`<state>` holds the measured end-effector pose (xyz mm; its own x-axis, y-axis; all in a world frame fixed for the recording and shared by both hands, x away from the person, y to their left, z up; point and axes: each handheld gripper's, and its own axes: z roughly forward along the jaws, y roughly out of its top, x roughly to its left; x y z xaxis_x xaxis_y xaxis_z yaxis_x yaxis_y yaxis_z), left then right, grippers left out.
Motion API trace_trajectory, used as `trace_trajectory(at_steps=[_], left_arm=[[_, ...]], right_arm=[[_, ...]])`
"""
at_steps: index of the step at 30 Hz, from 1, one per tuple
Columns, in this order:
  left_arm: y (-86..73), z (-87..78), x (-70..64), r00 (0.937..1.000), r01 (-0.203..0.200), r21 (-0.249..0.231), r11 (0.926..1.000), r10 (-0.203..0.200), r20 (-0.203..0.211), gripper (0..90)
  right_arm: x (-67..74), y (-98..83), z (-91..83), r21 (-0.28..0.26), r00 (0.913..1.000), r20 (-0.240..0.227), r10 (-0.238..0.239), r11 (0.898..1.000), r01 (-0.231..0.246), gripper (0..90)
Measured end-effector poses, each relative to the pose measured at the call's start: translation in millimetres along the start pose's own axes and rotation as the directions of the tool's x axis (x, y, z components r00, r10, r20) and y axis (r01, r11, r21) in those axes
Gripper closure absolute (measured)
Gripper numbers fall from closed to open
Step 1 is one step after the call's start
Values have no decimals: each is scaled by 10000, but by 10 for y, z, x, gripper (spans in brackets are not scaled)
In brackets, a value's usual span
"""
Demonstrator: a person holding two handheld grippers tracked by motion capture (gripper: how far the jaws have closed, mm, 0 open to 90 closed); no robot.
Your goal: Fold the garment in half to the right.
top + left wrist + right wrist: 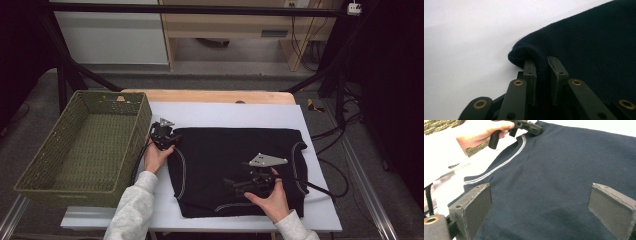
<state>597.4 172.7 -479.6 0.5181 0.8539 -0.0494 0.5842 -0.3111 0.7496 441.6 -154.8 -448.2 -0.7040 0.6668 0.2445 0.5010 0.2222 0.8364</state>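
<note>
At the garment's (235, 165) far left corner, your left gripper (541, 65) has its jaws pinched on the folded edge.
Your right gripper (540, 201) hovers wide open and empty over the near middle; the black cloth lies flat on the table (225, 114), long axis left to right, basket (82, 150) just left. Its underside is hidden.

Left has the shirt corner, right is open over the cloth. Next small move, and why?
Probably lower the right gripper and close it on the near hem of the black shirt. Its fingers are wide apart above flat cloth, while the left gripper already pinches the far left corner, so only one side is held.
</note>
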Motion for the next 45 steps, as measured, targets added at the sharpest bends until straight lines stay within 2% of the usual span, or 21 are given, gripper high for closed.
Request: trace_trajectory(at_steps=[7,10,12,20,22,28,31,33,38,40,42,45], left_arm=[[-12,3,2,10000,17,-87,10000,-17,25,774],[-33,1,9,10000,44,-224,9997,-43,65,774],[-43,1,10,9999,92,-292,9995,-89,81,773],[-46,-1,19,9998,114,-259,9996,-109,187,773],[-46,0,20,9997,116,-273,9996,-111,196,773],[-49,1,26,9996,144,-294,9995,-136,244,773],[-49,1,29,9996,139,-292,9995,-132,259,773],[-50,1,30,9995,147,-290,9995,-139,272,774],[-49,1,28,9996,140,-293,9995,-132,260,774],[-48,1,27,9996,136,-288,9995,-129,254,774],[-49,1,28,9996,145,-291,9995,-137,257,774],[-47,0,27,9996,124,-274,9995,-117,247,774]], right_arm=[[150,-17,169,342,9999,-33,137,9993,-135,70],[222,-16,242,480,9999,-103,-20,9988,24,73],[267,-14,280,503,9999,-163,46,9987,-38,71],[475,6,469,824,9994,-294,-181,9964,205,81],[515,15,513,953,9990,-272,-359,9947,383,91],[623,28,642,1045,9985,-299,-463,9933,492,96],[678,28,705,1261,9978,-221,-622,9899,645,105],[725,25,760,1261,9977,-336,-596,9900,634,104],[842,21,891,1607,9958,-360,-846,9830,894,114],[873,21,934,1747,9945,-286,-1008,9791,1043,119],[880,13,963,1786,9962,-348,-795,9803,845,117],[900,-12,1002,2041,9948,-260,-986,9736,1019,120]])
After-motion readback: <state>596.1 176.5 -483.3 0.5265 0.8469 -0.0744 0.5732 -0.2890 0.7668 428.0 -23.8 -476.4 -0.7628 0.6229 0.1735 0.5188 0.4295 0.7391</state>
